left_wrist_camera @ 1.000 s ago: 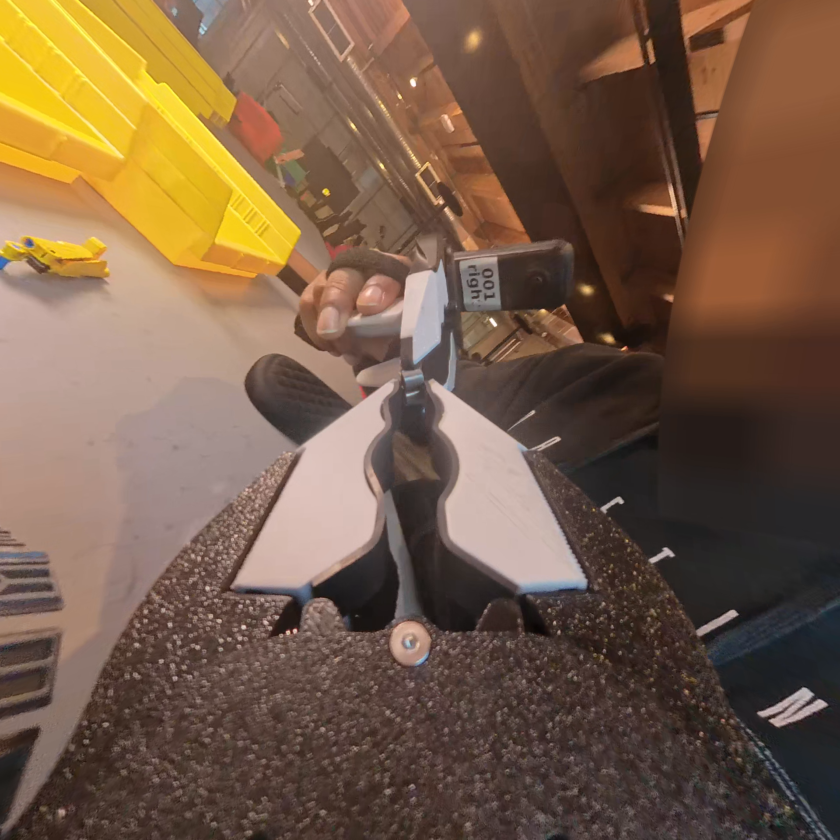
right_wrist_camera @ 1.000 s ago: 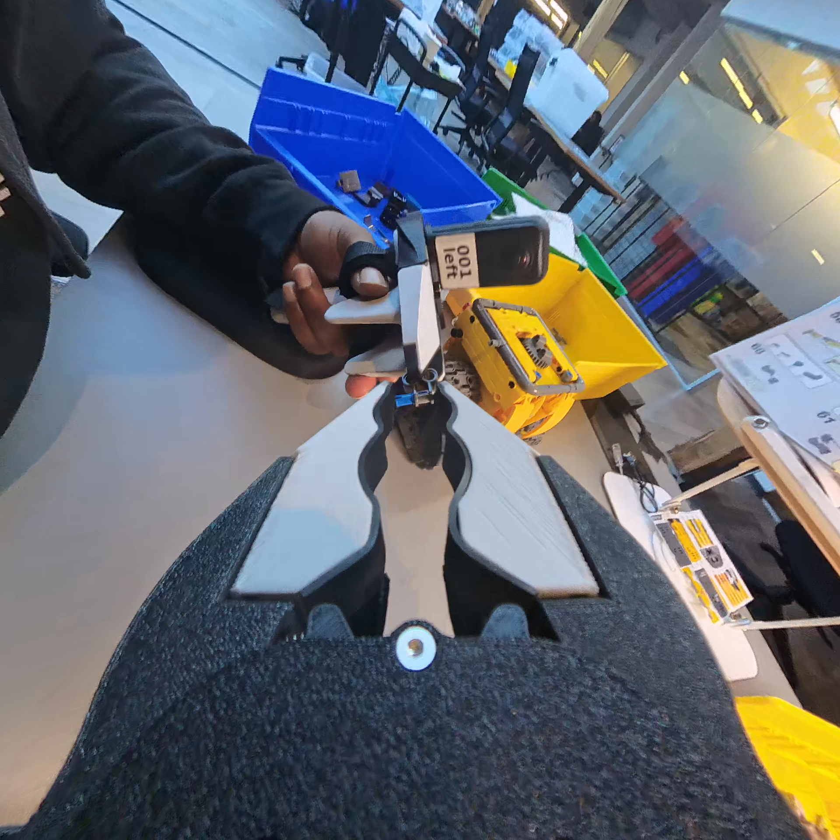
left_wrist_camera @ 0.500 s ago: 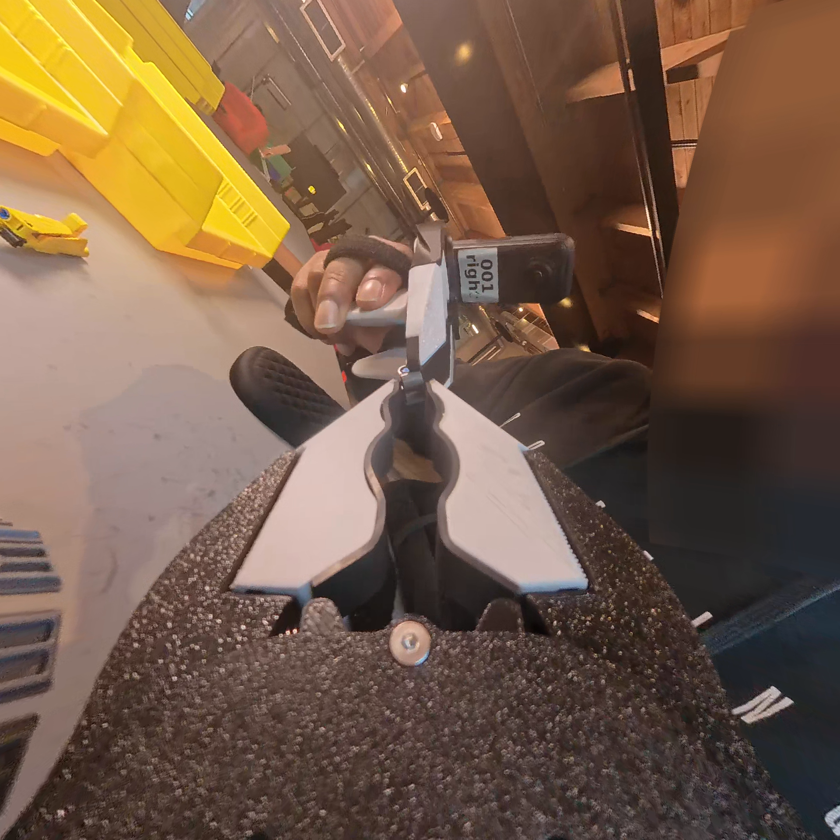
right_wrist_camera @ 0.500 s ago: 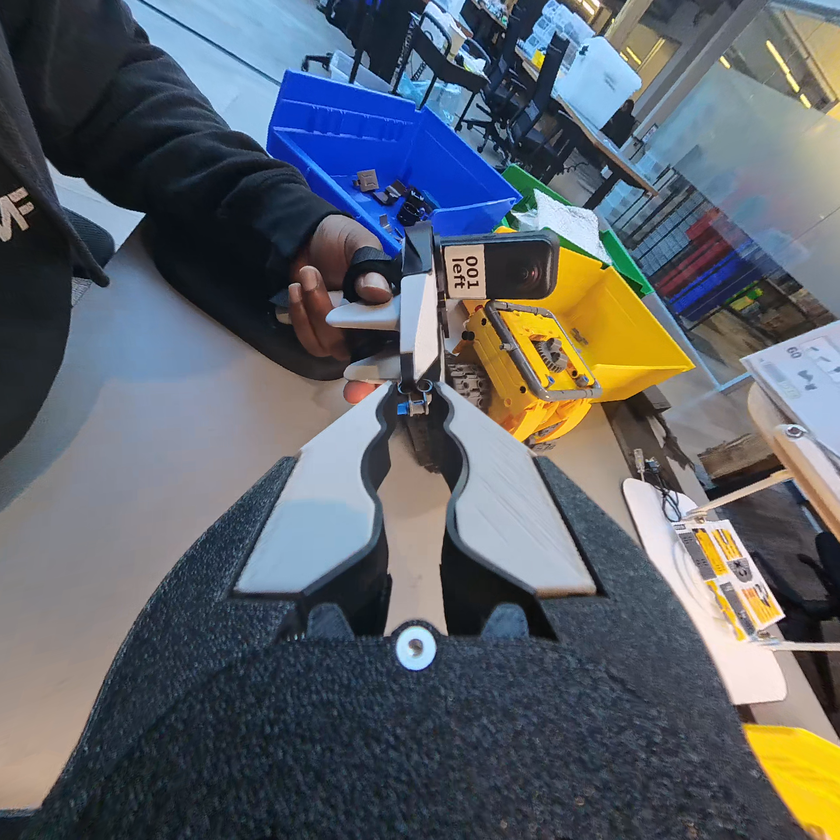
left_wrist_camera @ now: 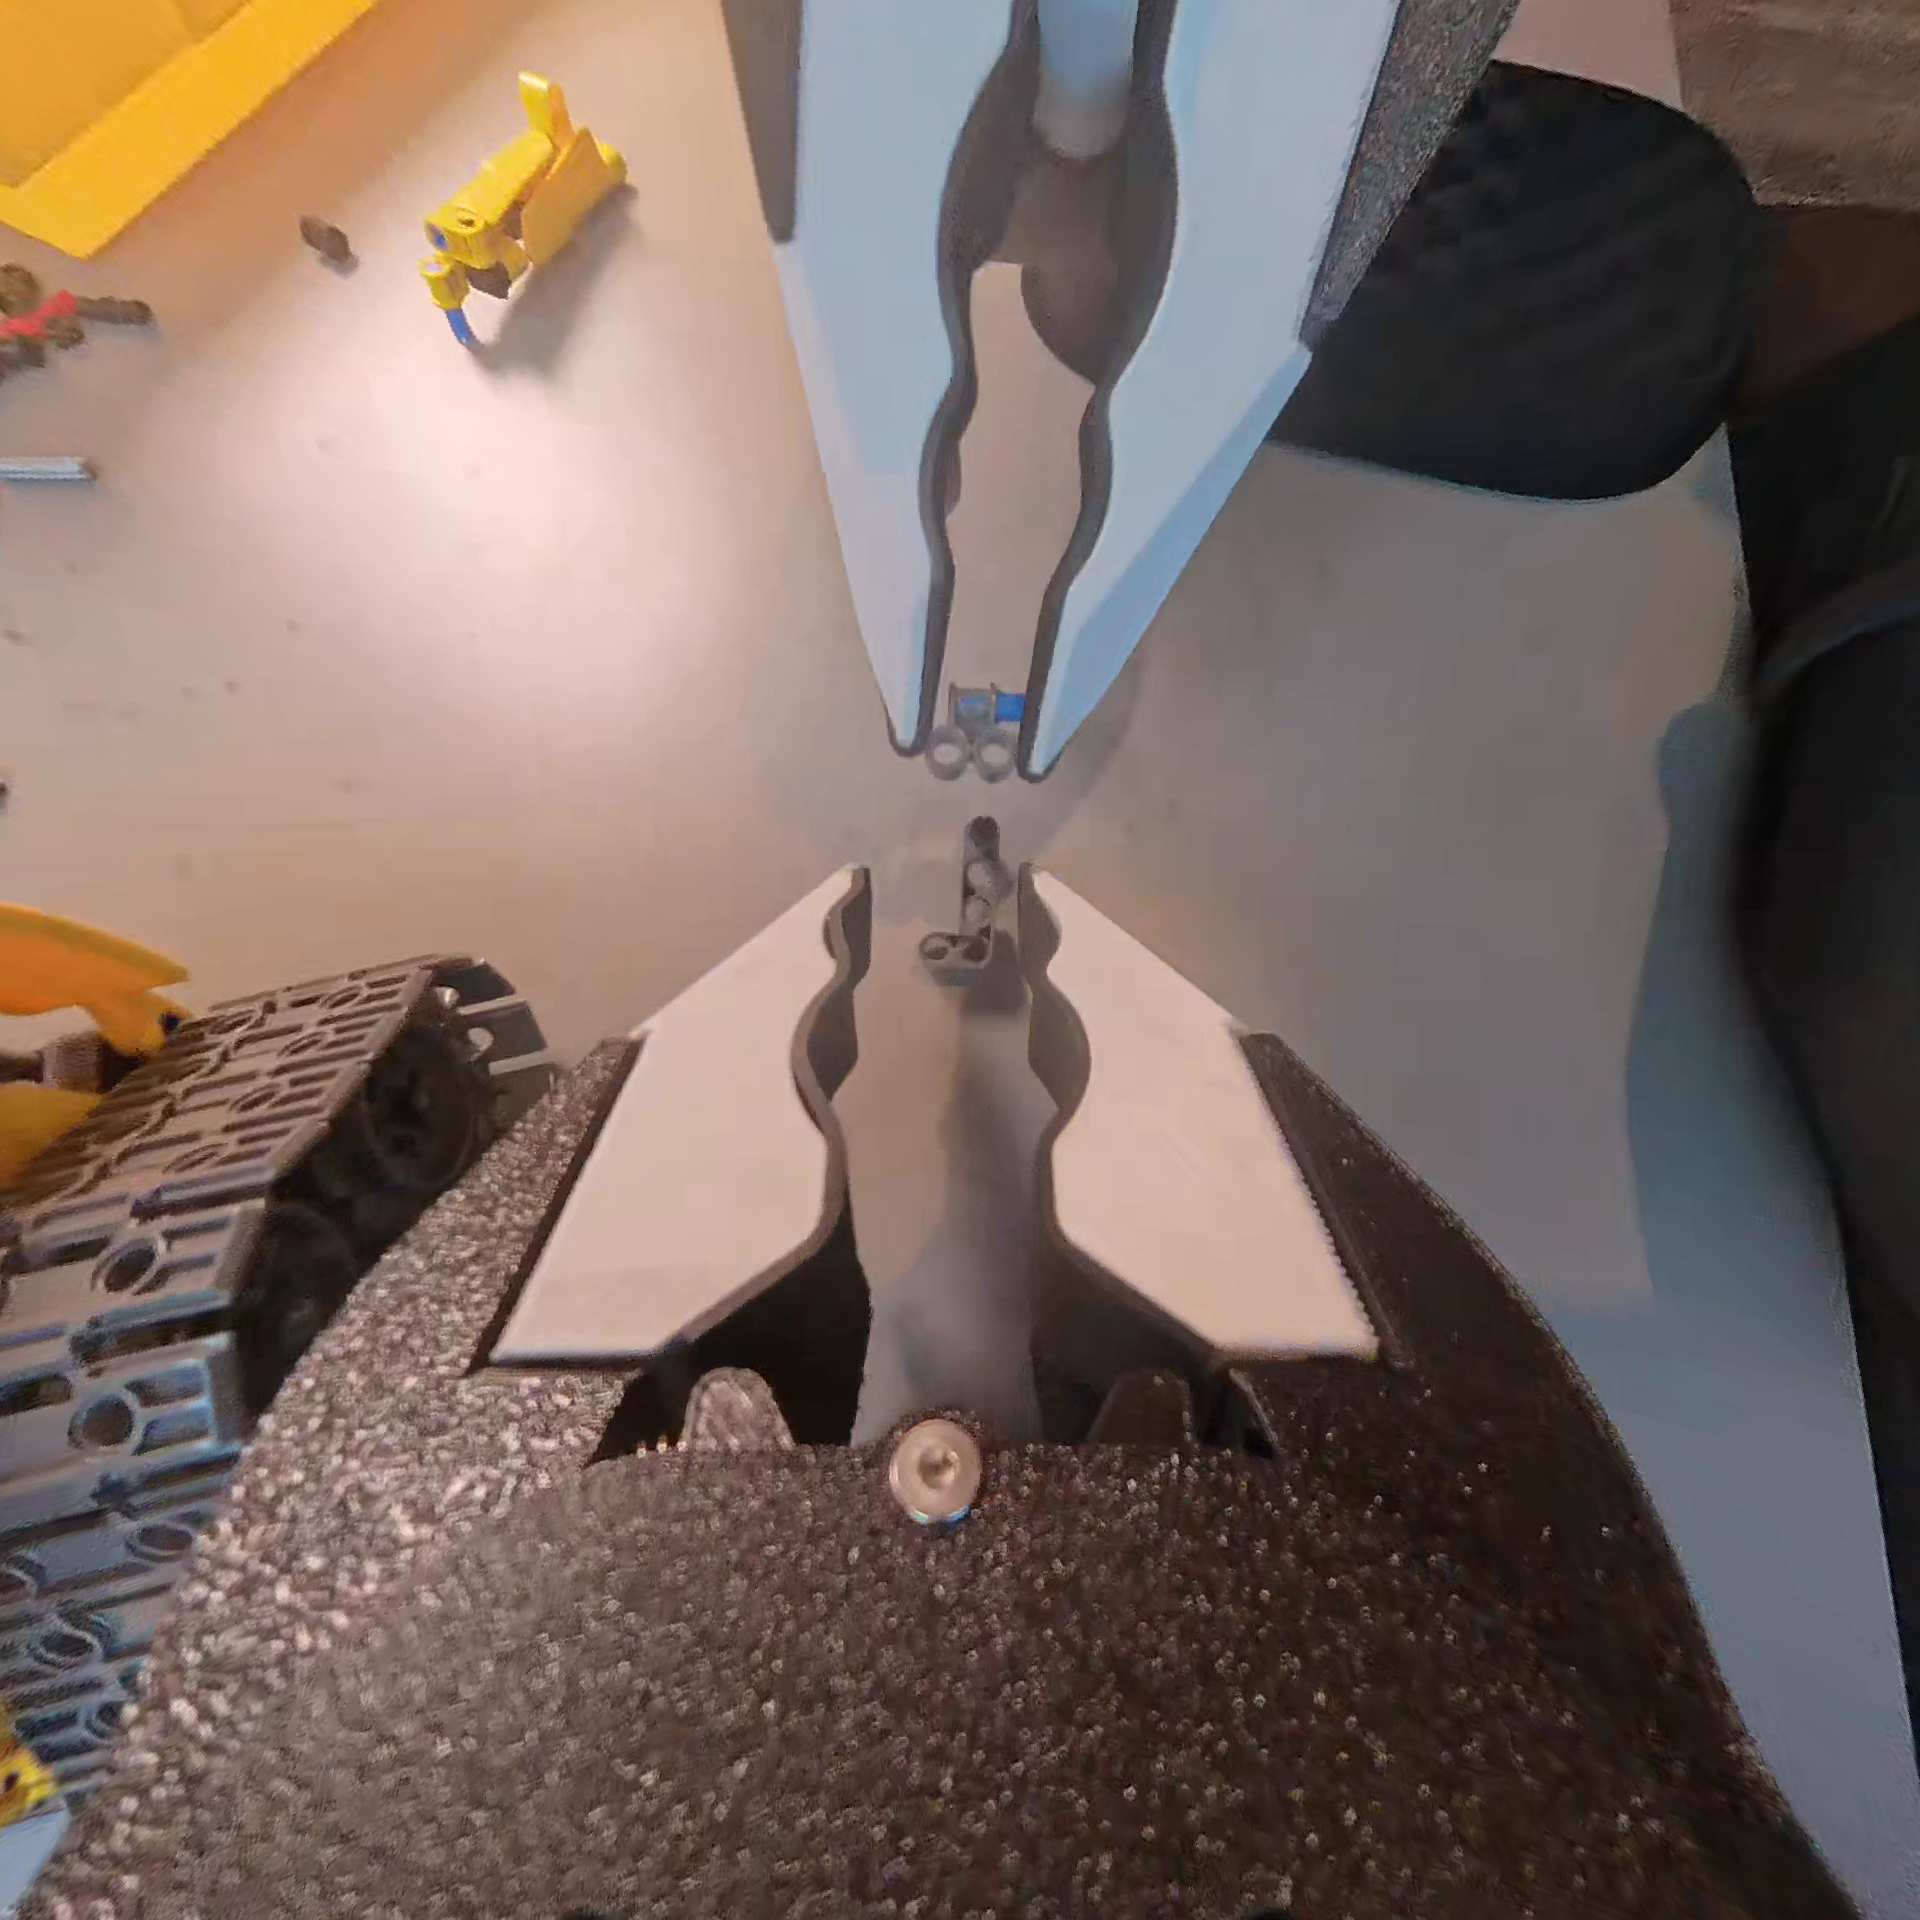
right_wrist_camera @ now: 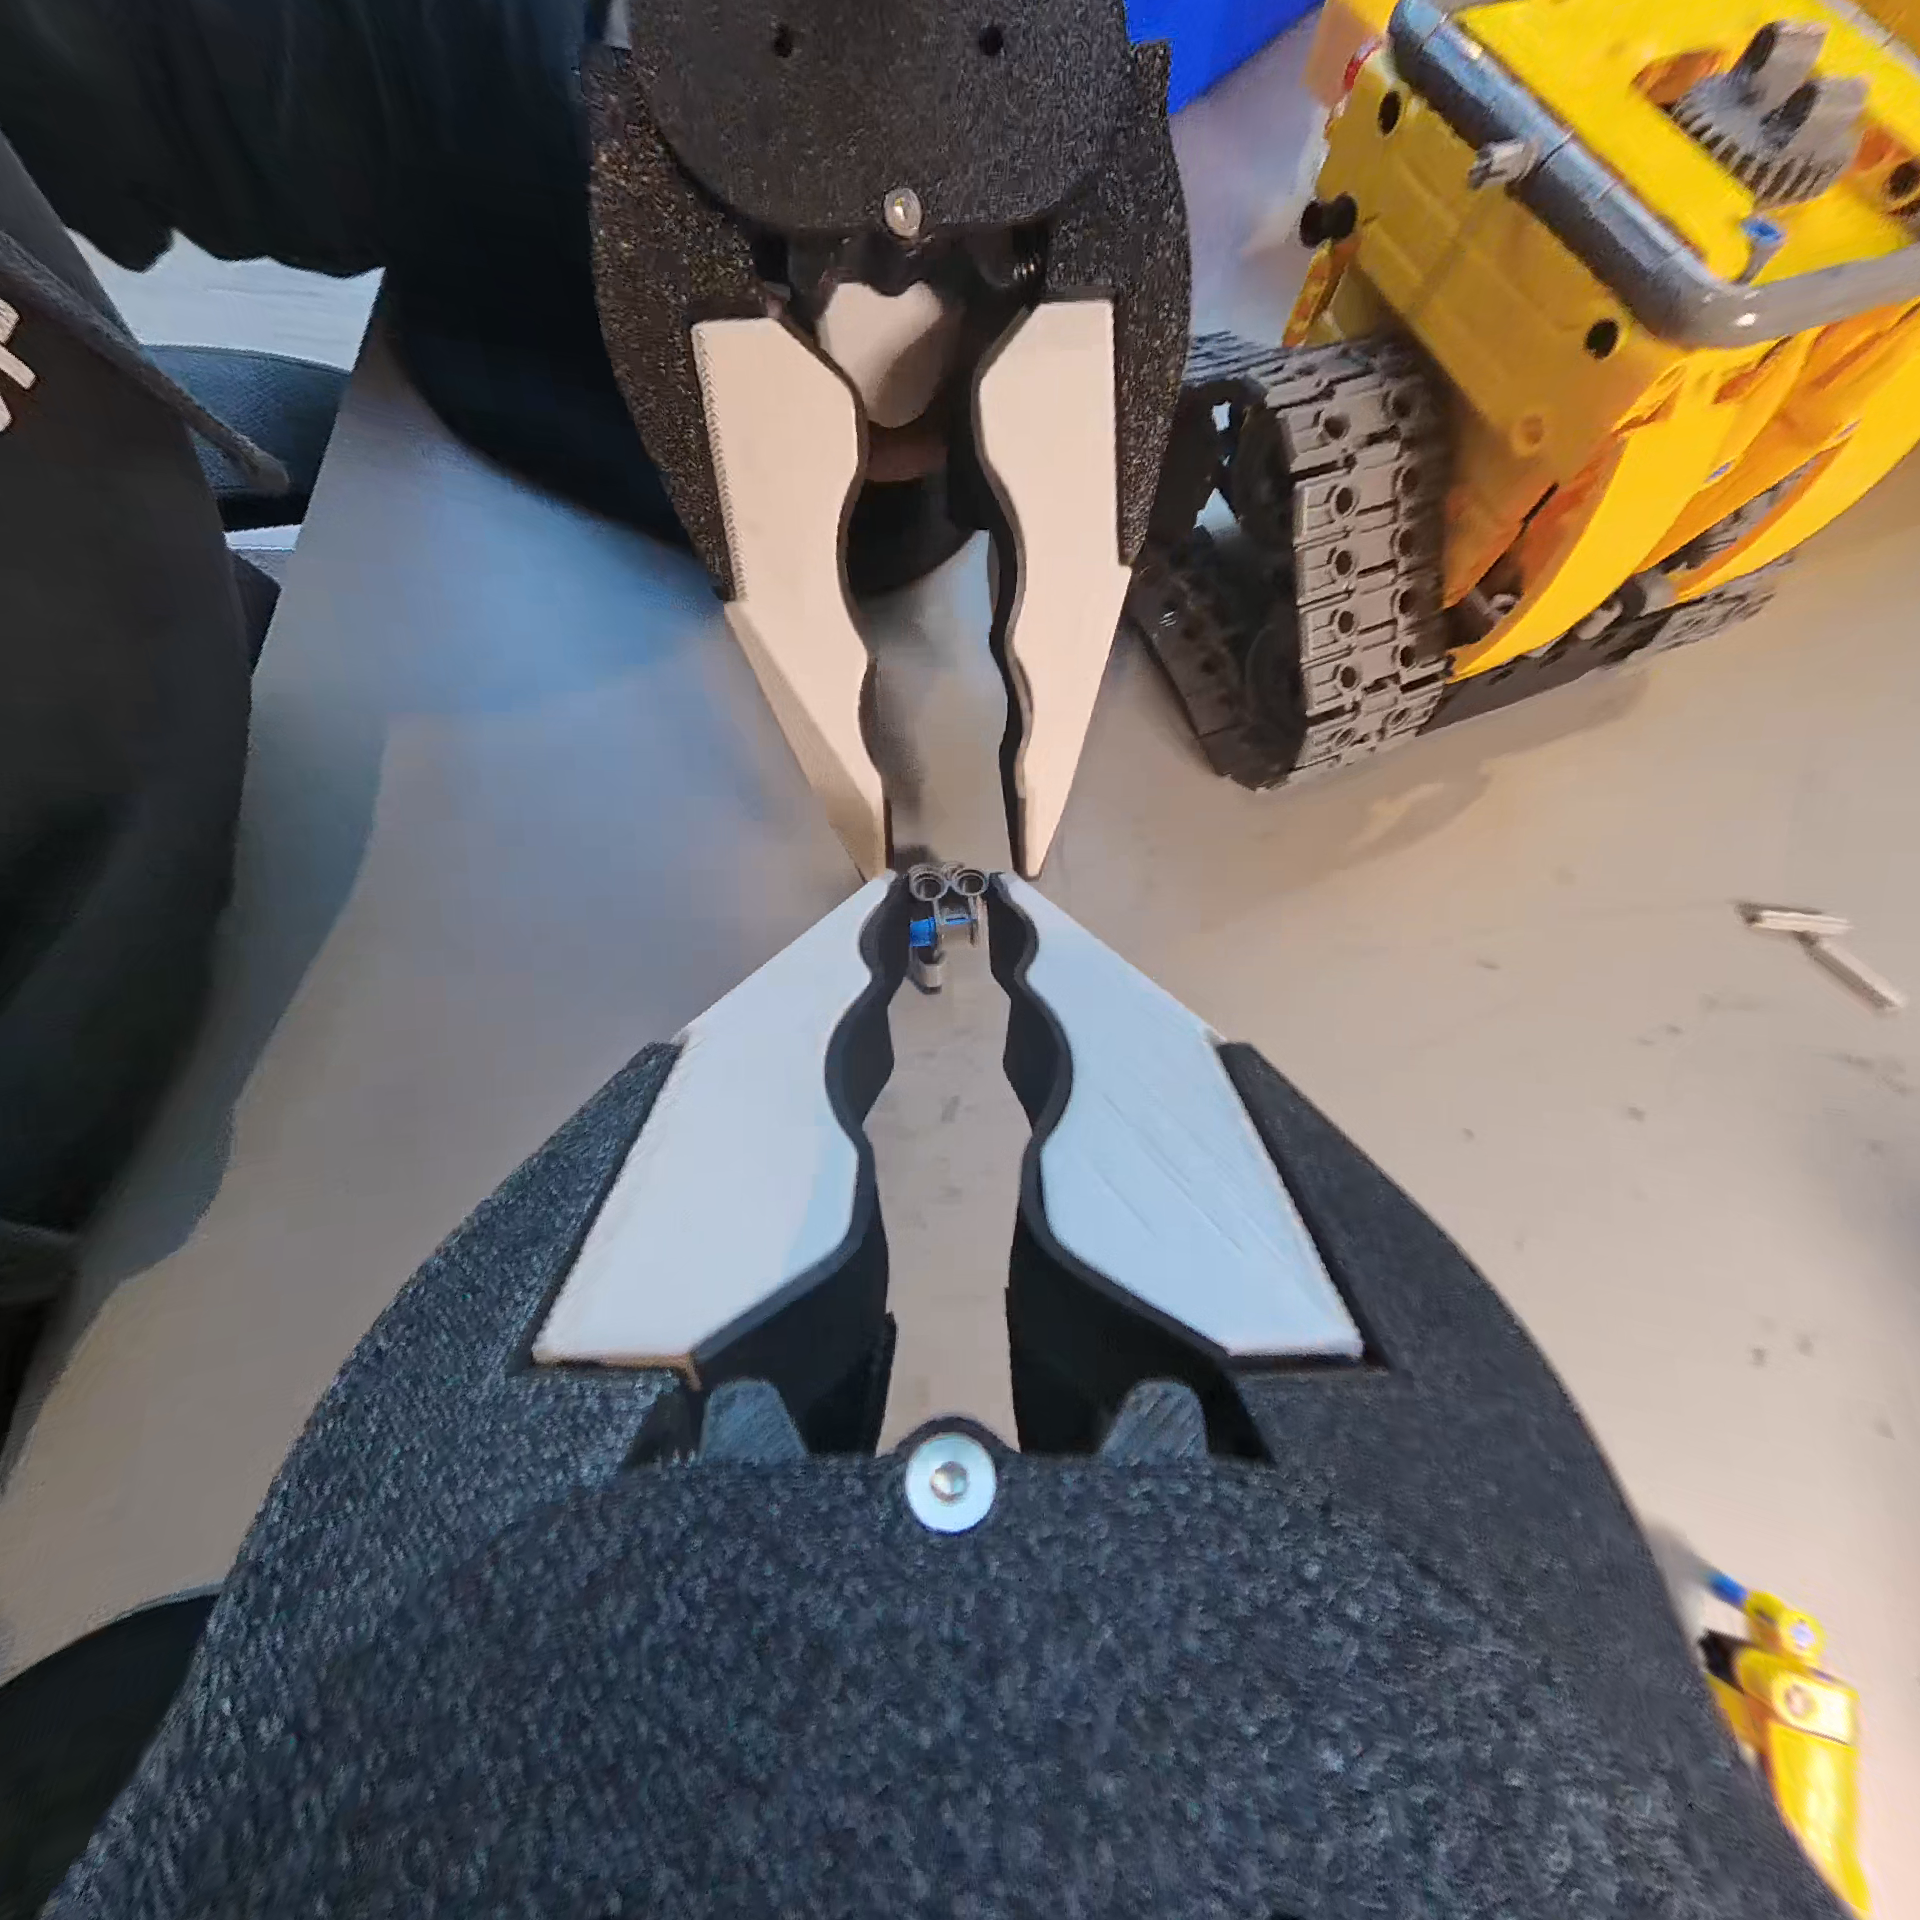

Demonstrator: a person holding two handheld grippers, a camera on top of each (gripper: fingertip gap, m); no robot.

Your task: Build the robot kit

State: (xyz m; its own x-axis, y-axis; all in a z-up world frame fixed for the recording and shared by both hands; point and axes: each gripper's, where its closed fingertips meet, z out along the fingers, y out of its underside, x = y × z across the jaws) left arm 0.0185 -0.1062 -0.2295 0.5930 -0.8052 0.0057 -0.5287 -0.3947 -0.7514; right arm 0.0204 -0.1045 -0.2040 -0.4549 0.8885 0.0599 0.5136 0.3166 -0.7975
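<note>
Two handheld grippers faced each other tip to tip above a pale grey table [left_wrist_camera: 416, 644]. The right gripper [right_wrist_camera: 940, 888] had its two fingers drawn in close on a small grey connector piece [right_wrist_camera: 943, 885] with two round holes and a blue pin behind it, held right at the tips. The left gripper [left_wrist_camera: 943, 883] stood partly open – a gap showed between its two fingers – and a dark L-shaped beam [left_wrist_camera: 971, 914] stood upright in that gap, close against one finger; whether that finger actually touched it could not be told. In the left wrist view the two pieces were near each other but apart.

One tracked toy vehicle [right_wrist_camera: 1558, 395], yellow-bodied with grey link treads and a grey handle bar on top, sat on the table just beside the left gripper. One small yellow sub-assembly [left_wrist_camera: 520, 208] with a blue pin lay well apart from the grippers, near the corner of one yellow bin [left_wrist_camera: 135, 94]. A few loose dark and red bits [left_wrist_camera: 52, 317] lay by the left edge – too small to count. One light grey pin [right_wrist_camera: 1818, 951] lay on the bare table in the right wrist view. A dark sleeve [right_wrist_camera: 208, 135] reached in behind the left gripper. No readable writing showed on any object.
</note>
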